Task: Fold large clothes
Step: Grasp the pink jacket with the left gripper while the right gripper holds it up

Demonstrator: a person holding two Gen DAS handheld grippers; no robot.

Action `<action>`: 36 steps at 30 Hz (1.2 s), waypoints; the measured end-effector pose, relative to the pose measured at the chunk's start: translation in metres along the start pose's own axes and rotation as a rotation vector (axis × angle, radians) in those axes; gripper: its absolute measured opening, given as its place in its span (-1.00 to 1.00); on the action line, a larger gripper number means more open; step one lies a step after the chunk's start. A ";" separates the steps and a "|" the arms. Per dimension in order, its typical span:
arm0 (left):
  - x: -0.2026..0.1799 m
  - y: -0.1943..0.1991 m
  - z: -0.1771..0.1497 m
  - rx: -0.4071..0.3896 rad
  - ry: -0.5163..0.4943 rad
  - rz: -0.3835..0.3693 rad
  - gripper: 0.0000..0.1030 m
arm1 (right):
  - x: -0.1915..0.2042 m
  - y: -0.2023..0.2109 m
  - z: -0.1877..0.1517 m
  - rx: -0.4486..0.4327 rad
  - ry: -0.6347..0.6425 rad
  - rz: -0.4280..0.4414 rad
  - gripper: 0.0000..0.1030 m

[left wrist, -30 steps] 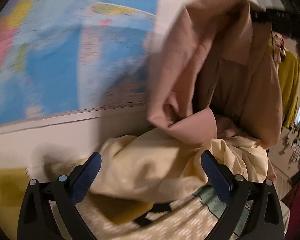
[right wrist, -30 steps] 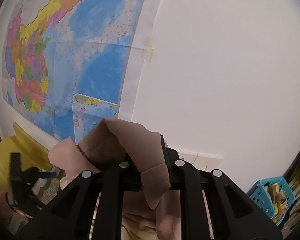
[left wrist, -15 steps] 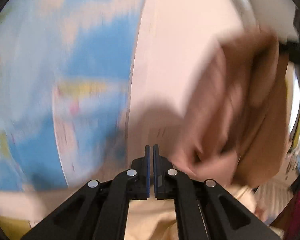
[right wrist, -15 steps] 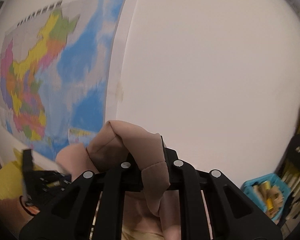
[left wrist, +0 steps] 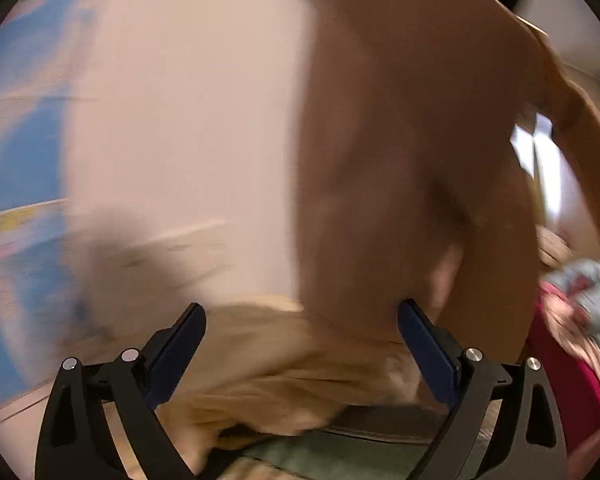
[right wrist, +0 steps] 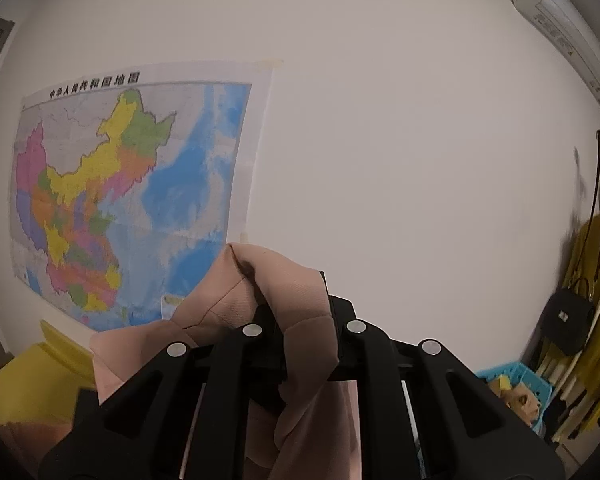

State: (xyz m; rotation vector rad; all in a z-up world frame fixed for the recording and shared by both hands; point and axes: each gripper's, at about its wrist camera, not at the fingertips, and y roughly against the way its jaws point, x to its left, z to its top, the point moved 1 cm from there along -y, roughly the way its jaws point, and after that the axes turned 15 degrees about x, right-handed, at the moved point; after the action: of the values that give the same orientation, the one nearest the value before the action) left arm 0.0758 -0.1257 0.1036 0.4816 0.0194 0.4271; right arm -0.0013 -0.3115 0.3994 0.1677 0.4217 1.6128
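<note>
A large dusty-pink garment [right wrist: 260,280] hangs from my right gripper [right wrist: 300,312], which is shut on a bunched fold of it, held high in front of the wall. In the blurred left wrist view the same garment [left wrist: 400,160] hangs as a broad brownish sheet ahead and to the right. My left gripper [left wrist: 300,306] has its jaws opening, wide apart. Nothing is pinched between them. The garment's lower edge hangs just beyond the right fingertip [left wrist: 408,312]. A cream cloth [left wrist: 280,360] lies heaped below and between the fingers.
A coloured wall map [right wrist: 120,200] hangs at left, an air conditioner [right wrist: 560,20] at top right. A blue basket [right wrist: 508,384], a black bag [right wrist: 568,320] and hanging yellow clothes [right wrist: 596,280] stand at right. Magenta cloth [left wrist: 560,380] lies at the left view's right edge.
The left gripper was open, then shut, and now stands wide open, swung right toward the hanging garment. The right gripper has risen with the pink garment still in it.
</note>
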 end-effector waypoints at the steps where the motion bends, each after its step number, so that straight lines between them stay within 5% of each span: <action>1: -0.012 -0.004 -0.001 -0.011 -0.042 -0.035 0.86 | -0.002 0.000 -0.005 0.014 -0.014 0.019 -0.79; 4: -0.035 -0.024 0.000 -0.003 -0.140 0.039 0.81 | -0.004 0.002 -0.017 0.032 -0.016 0.023 -0.79; 6: -0.036 -0.041 0.001 0.042 -0.134 0.034 0.10 | -0.008 0.005 -0.024 0.036 -0.040 0.040 -0.79; 7: -0.034 -0.051 0.004 0.070 -0.120 0.044 -0.51 | -0.009 0.007 -0.028 0.038 -0.043 0.040 -0.79; 8: -0.031 -0.057 0.006 0.097 -0.099 0.059 -0.85 | -0.011 0.010 -0.033 0.040 -0.051 0.039 -0.79; 10: -0.019 -0.059 0.009 0.132 -0.025 0.071 -0.88 | -0.017 0.020 -0.040 0.041 -0.064 0.033 -0.79; 14: -0.007 -0.019 0.019 0.061 0.040 0.127 -0.89 | -0.033 0.056 -0.050 0.001 -0.109 0.049 -0.79; 20: 0.008 0.081 0.055 -0.057 0.079 0.259 -0.89 | -0.043 0.132 -0.064 -0.112 -0.134 0.126 -0.79; 27: -0.030 0.220 0.065 -0.151 0.030 0.469 -0.85 | -0.026 0.180 -0.085 -0.159 -0.109 0.242 -0.79; 36: -0.086 0.338 0.051 -0.046 -0.023 0.753 -0.75 | 0.021 0.174 -0.100 -0.177 -0.095 0.531 -0.79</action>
State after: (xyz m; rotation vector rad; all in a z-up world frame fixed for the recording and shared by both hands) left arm -0.1293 0.0873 0.2945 0.4373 -0.1998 1.1570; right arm -0.2004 -0.3139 0.3679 0.2342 0.1619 2.1435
